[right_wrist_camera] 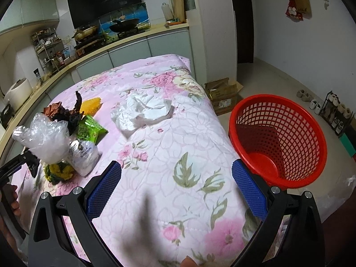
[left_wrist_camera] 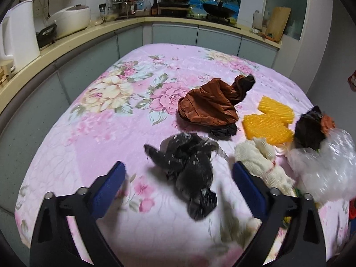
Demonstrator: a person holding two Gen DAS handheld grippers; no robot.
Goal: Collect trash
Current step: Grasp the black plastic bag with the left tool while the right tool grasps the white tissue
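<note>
A crumpled black plastic bag (left_wrist_camera: 191,173) lies on the pink floral quilt (left_wrist_camera: 106,120), between the blue pads of my left gripper (left_wrist_camera: 179,191). The jaws stand wide and the pads do not touch the bag. More trash lies to its right: a brown bag (left_wrist_camera: 209,104), a yellow corrugated piece (left_wrist_camera: 269,122), a white cloth (left_wrist_camera: 260,160) and a clear plastic bag (left_wrist_camera: 322,166). My right gripper (right_wrist_camera: 176,189) hangs open over bare quilt, holding nothing. Crumpled white paper (right_wrist_camera: 144,111) lies ahead of it. A red mesh basket (right_wrist_camera: 278,99) stands on the floor to its right.
A green snack packet (right_wrist_camera: 91,129) and a white packet (right_wrist_camera: 85,155) sit in the trash pile. A kitchen counter (left_wrist_camera: 89,33) with a kettle (left_wrist_camera: 17,35) and rice cooker (left_wrist_camera: 71,20) curves behind the table. A cardboard box (right_wrist_camera: 222,93) and a shoe rack (right_wrist_camera: 336,113) stand on the floor.
</note>
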